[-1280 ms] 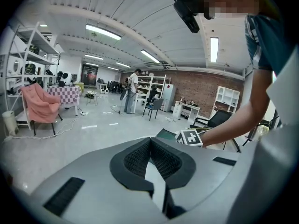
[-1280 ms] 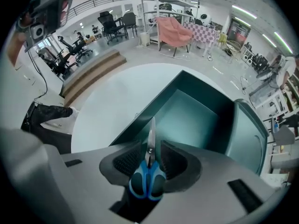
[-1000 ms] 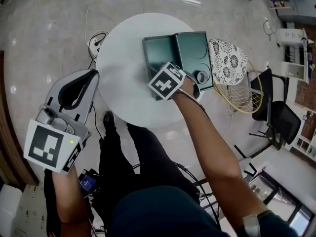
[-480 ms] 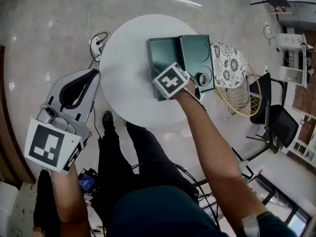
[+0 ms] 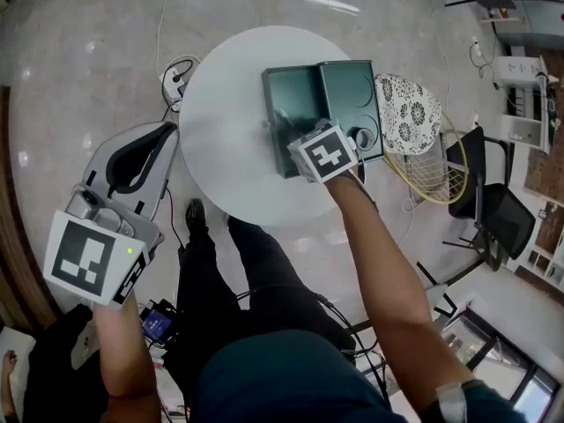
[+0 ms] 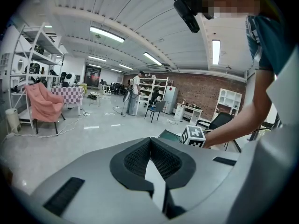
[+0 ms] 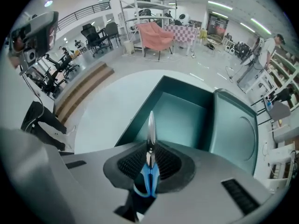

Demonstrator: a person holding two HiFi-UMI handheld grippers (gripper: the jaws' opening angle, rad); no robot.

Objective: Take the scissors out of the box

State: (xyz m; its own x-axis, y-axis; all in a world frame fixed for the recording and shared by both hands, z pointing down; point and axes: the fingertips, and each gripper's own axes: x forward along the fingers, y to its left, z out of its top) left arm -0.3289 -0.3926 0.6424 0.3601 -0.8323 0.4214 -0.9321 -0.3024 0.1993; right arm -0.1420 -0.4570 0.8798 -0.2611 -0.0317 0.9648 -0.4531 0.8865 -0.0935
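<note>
A round white table (image 5: 220, 130) carries an open dark green rectangular box (image 5: 295, 104), its lid folded out flat beside the tray. The left gripper (image 5: 150, 139) hangs off the table's edge with jaws closed together on nothing. The right gripper (image 7: 149, 160) is clamped on blue-handled steel scissors (image 7: 150, 139), whose blades point out over the box's tray.

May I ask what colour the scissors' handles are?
The scissors have blue handles; clearest in right gripper view.

Glossy pale floor (image 5: 79, 69); round white table (image 5: 225, 122) at centre, a wicker chair (image 5: 405, 111) at its three o'clock.
</note>
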